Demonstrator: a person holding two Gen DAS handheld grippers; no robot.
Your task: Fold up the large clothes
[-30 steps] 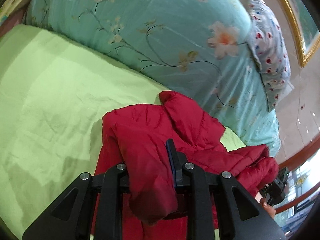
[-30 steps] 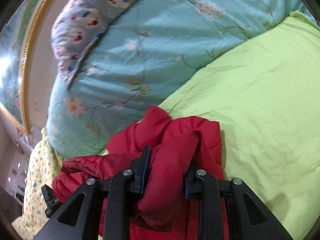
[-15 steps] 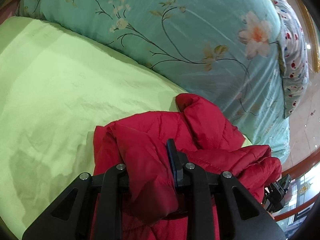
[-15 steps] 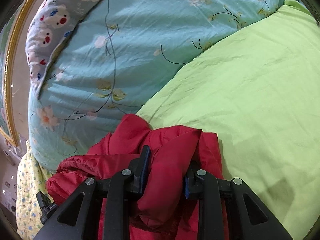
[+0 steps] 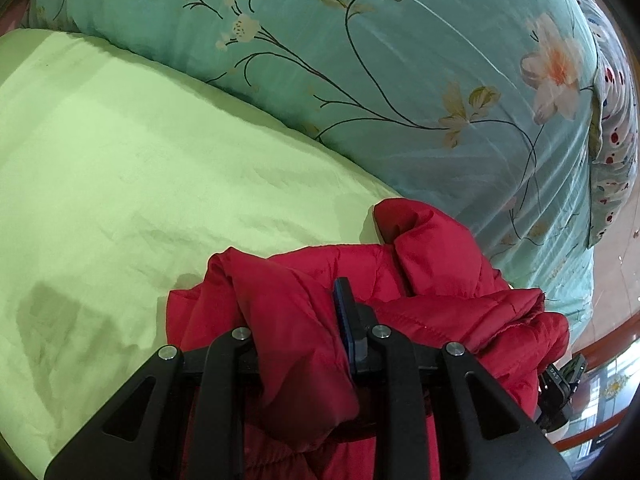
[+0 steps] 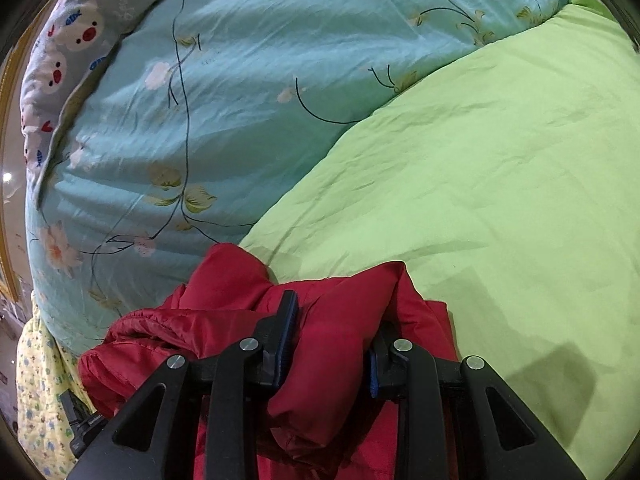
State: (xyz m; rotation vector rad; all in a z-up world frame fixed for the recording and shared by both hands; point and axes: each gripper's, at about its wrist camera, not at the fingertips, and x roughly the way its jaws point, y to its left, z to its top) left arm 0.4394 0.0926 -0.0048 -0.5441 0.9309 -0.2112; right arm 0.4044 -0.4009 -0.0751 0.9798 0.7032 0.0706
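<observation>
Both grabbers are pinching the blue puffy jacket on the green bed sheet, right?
Not quite: the puffy jacket is red, not blue. Both wrist views show it. The rest holds: the left gripper and the right gripper each pinch a fold of it, above the green bed sheet.

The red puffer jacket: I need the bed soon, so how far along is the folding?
Done: nothing looks neatly folded; the red puffer jacket is bunched on the lime green sheet, beside the teal floral duvet. In hand: the left claw and right claw each pinch a thick wad of it. Left: spreading it flat, turning in the sleeves, folding the body.
</observation>
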